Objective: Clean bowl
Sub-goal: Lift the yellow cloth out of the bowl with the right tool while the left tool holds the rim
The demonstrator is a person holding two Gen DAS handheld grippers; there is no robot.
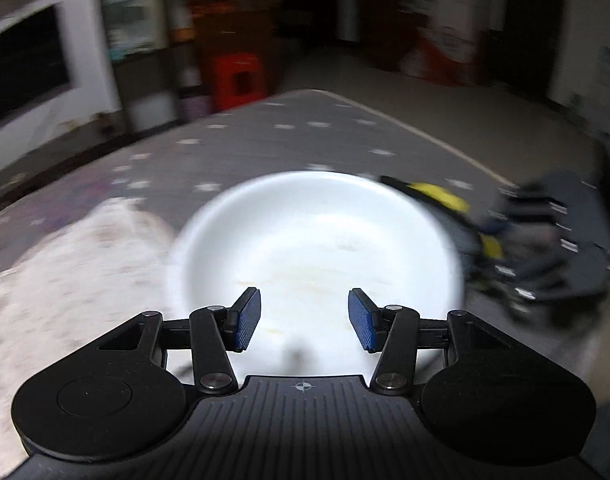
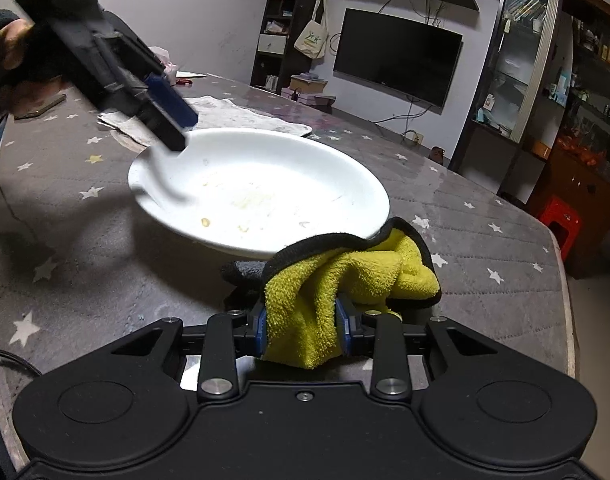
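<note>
Left wrist view: left gripper (image 1: pixel 304 319) hangs over the white bowl (image 1: pixel 317 240) on the counter (image 1: pixel 265 136), jaws apart and empty. Right wrist view: right gripper (image 2: pixel 303 330) has its jaws clamped on a yellow cloth (image 2: pixel 345 276) touching the bowl's near rim. Food specks remain inside, so wiping looks barely started.

We see our black grippers: the left gripper (image 1: pixel 304 320) and right gripper (image 2: pixel 303 326) carry ribbed blue pads (image 1: pixel 249 319), silver screws at the linkage pivots.
</note>
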